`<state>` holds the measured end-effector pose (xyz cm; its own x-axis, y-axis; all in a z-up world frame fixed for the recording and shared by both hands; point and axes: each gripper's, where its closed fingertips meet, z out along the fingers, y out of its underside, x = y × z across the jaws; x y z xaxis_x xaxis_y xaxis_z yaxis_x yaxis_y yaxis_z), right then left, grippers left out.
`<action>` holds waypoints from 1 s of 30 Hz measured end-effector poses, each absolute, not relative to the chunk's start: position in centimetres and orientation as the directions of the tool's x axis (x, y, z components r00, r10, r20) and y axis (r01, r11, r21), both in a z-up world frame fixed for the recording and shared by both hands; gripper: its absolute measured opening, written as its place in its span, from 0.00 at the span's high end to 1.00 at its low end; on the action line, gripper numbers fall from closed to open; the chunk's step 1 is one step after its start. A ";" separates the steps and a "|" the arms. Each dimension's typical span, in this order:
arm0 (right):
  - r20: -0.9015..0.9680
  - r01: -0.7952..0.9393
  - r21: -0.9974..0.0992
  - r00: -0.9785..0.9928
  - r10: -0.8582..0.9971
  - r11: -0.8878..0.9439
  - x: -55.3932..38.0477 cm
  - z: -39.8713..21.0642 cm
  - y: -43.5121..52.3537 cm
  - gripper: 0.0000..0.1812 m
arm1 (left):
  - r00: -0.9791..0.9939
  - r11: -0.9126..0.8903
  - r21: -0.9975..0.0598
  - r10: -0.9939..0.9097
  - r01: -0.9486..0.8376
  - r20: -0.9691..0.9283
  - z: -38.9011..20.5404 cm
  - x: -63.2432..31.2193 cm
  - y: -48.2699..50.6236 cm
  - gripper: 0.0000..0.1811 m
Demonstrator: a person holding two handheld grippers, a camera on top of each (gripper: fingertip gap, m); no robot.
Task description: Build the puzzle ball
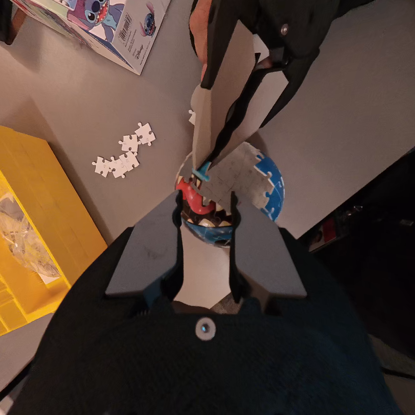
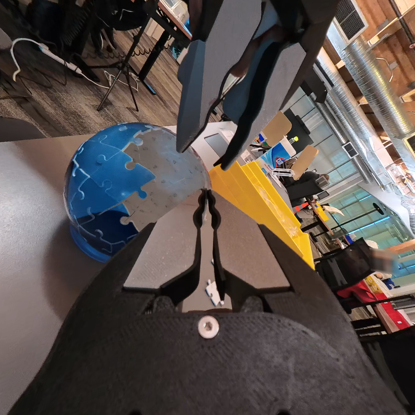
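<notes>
The half-built puzzle ball (image 1: 247, 177) stands on a blue ring stand (image 2: 89, 249) on the grey table. It is blue outside, with a red and dark picture on the near side, and its grey inside shows through the open top. My right gripper (image 1: 199, 167) reaches down from the far side, shut on a blue puzzle piece (image 1: 202, 174) at the ball's open rim. In the right wrist view its tips (image 2: 205, 193) meet at that rim. My left gripper (image 1: 205, 195) is open and empty, just above the ball's near edge; it also shows in the right wrist view (image 2: 203, 158).
Several loose white pieces (image 1: 125, 152) lie face down left of the ball, and another lies under my right gripper (image 2: 213, 292). A yellow bin (image 1: 33, 202) holding a clear bag stands at the left. The puzzle box (image 1: 107, 29) lies at the back. The table edge (image 1: 336, 202) runs close on the right. Both grippers' tips are close together, under 4 cm apart.
</notes>
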<state>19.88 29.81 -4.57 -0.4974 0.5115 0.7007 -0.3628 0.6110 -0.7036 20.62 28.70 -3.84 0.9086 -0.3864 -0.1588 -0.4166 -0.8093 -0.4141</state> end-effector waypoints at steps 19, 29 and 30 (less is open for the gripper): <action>0.676 -0.409 -0.736 -0.468 0.569 0.539 21.4 -2.3 30.8 1.00 | 0.919 -0.616 -0.710 -0.375 -0.342 -0.118 -0.6 15.3 26.9 0.75; 0.767 -0.421 -0.641 -0.390 0.510 0.642 20.0 -2.0 32.2 1.00 | 0.898 -0.412 -0.831 -0.384 -0.374 -0.214 -2.0 13.1 28.4 0.78; 0.775 -0.416 -0.630 -0.382 0.503 0.655 19.8 -2.4 32.3 1.00 | 0.896 -0.416 -0.834 -0.402 -0.363 -0.189 -2.9 12.8 28.6 0.78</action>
<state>19.84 32.30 -2.42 -0.3823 0.5028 0.7753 -0.4161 0.6555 -0.6302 12.84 28.56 -2.87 0.8960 -0.4017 -0.1893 -0.3626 -0.4156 -0.8342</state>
